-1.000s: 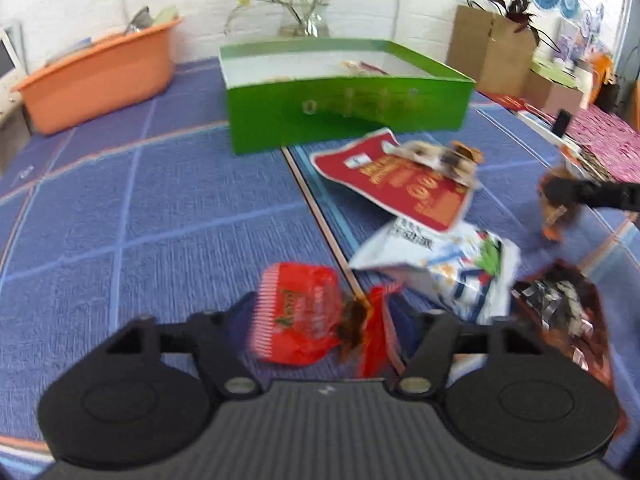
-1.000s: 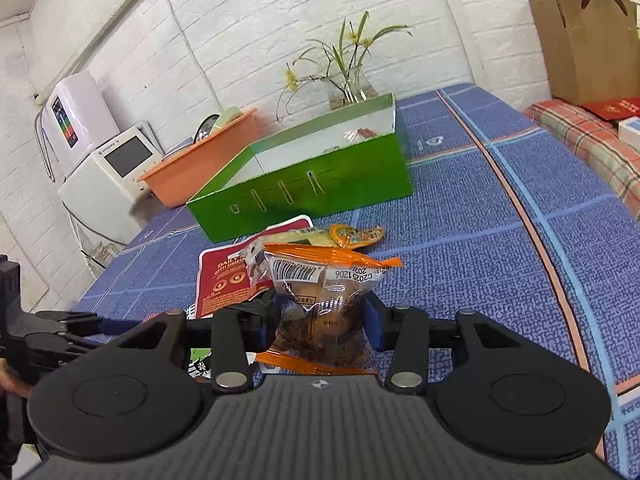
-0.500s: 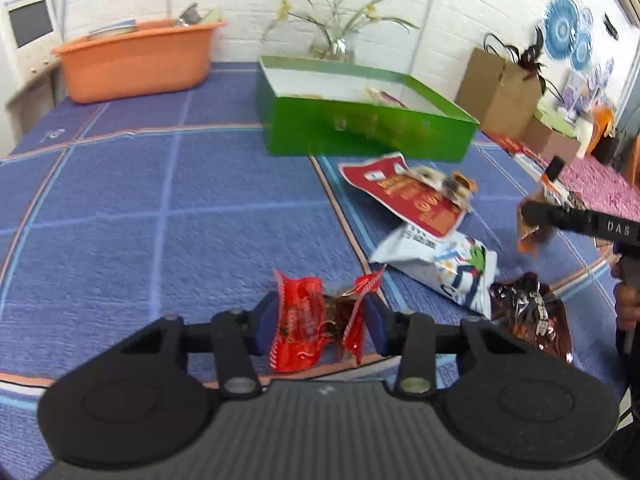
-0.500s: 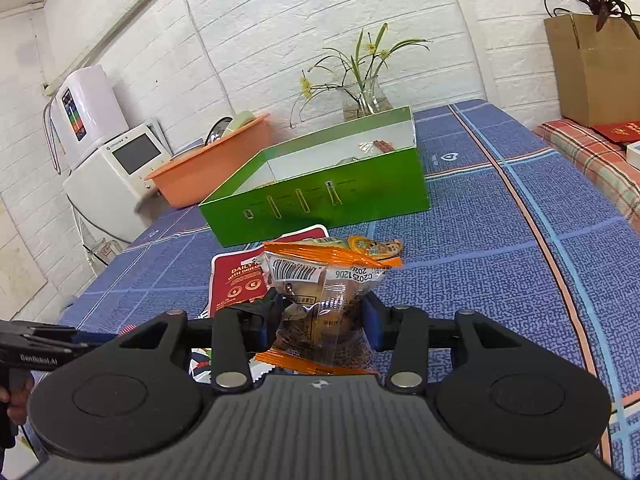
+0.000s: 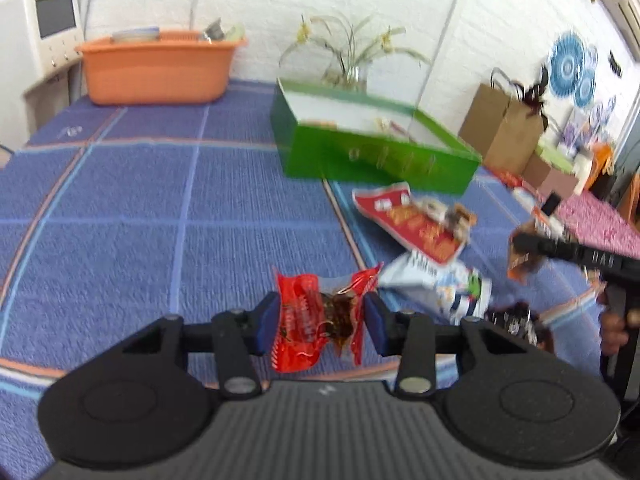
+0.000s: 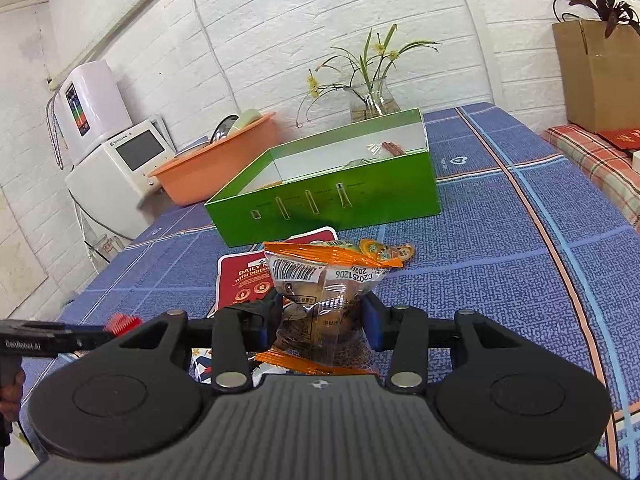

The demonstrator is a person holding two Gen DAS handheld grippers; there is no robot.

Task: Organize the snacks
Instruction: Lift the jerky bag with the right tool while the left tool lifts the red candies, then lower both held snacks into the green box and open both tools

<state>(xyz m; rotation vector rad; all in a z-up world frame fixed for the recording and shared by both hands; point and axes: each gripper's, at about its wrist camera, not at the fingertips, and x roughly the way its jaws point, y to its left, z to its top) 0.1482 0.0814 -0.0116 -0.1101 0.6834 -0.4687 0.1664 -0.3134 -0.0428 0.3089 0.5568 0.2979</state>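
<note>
Red packet (image 5: 308, 316) pinched in left tool (image 5: 322, 322), print blurred

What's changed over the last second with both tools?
The left tool closed on the red snack packet and lifted it off the blue cloth. The right tool still grips the orange-edged packet, nearer the green box.

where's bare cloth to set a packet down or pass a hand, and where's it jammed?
Free: the blue checked tablecloth left of the shallow green cardboard box, up to the orange plastic tub; also the cloth right of the box in the right wrist view. Crowded: just before the box, where the red flat pouch overlaps the white printed bag.
</note>
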